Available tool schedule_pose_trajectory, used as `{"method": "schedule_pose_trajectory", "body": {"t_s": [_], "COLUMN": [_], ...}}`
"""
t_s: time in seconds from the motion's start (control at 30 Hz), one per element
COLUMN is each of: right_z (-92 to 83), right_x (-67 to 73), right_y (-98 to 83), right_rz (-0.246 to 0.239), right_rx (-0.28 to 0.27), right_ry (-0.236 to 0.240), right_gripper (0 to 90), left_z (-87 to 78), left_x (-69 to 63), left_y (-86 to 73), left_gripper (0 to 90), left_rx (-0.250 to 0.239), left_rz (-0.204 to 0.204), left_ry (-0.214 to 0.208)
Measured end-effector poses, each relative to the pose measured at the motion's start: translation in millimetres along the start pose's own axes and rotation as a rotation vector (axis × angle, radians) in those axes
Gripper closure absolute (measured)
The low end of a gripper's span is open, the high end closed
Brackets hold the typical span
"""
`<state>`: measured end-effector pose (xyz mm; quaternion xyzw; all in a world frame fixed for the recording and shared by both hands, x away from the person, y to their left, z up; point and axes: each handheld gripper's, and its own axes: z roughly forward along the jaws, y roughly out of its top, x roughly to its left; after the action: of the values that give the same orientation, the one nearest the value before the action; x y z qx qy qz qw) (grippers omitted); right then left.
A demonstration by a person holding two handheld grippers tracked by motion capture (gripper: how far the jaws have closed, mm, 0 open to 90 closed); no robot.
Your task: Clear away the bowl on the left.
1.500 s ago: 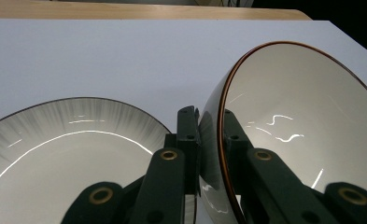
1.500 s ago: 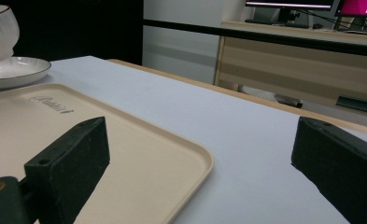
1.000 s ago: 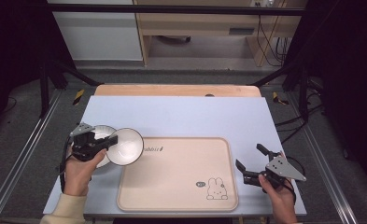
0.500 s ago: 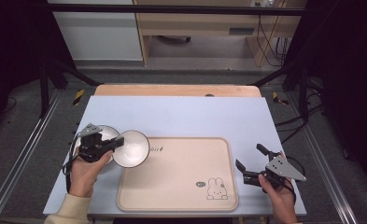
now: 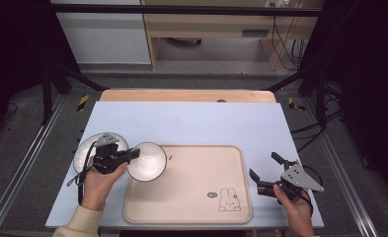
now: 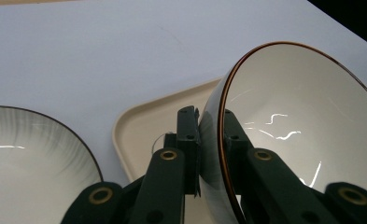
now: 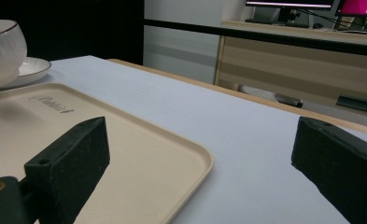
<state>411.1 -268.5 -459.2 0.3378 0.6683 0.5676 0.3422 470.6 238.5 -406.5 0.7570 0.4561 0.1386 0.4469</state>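
A white bowl (image 5: pixel 147 161) with a brown rim hangs over the left edge of the beige tray (image 5: pixel 191 207), lifted and tilted. My left gripper (image 5: pixel 132 155) is shut on its near rim; the left gripper view has the bowl (image 6: pixel 302 126) pinched between both jaws. A white plate (image 5: pixel 85 148) lies on the table to the left of the tray, partly under my left hand, and its rim (image 6: pixel 27 154) curves by the left jaw. My right gripper (image 5: pixel 263 174) stands open at the tray's right edge, with nothing between its fingers (image 7: pixel 71 163). Far off in the right gripper view are the bowl (image 7: pixel 1 51) and the plate (image 7: pixel 34 67).
The tray carries a small rabbit drawing (image 5: pixel 229 199) near its front right corner. A pale blue mat (image 5: pixel 191 121) covers the table, with a wooden strip (image 5: pixel 186 95) along its far edge. Dark stand legs and cables flank the table on both sides.
My left gripper has carried the bowl rightward off the plate to the tray's left edge. The right gripper has stayed where it was.
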Motion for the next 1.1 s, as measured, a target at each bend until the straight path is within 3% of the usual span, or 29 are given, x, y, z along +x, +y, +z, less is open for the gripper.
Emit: {"method": "schedule_pose_trajectory", "body": {"t_s": [0.73, 1.1], "right_z": [0.4, 0.4], "right_x": [0.0, 0.2], "right_y": [-0.2, -0.2], "right_rz": [-0.003, -0.006], "right_rx": [0.006, 0.003], "right_ry": [0.002, 0.005], "right_gripper": [4.5, 4.5], "left_z": [24.6, 33.0], "left_x": [-32.3, -41.5], "left_y": [-0.7, 0.8], "left_gripper": [81.6, 81.5], "left_rx": [0.047, 0.053], "left_rz": [0.063, 0.059], "left_ry": [-0.056, -0.093]}}
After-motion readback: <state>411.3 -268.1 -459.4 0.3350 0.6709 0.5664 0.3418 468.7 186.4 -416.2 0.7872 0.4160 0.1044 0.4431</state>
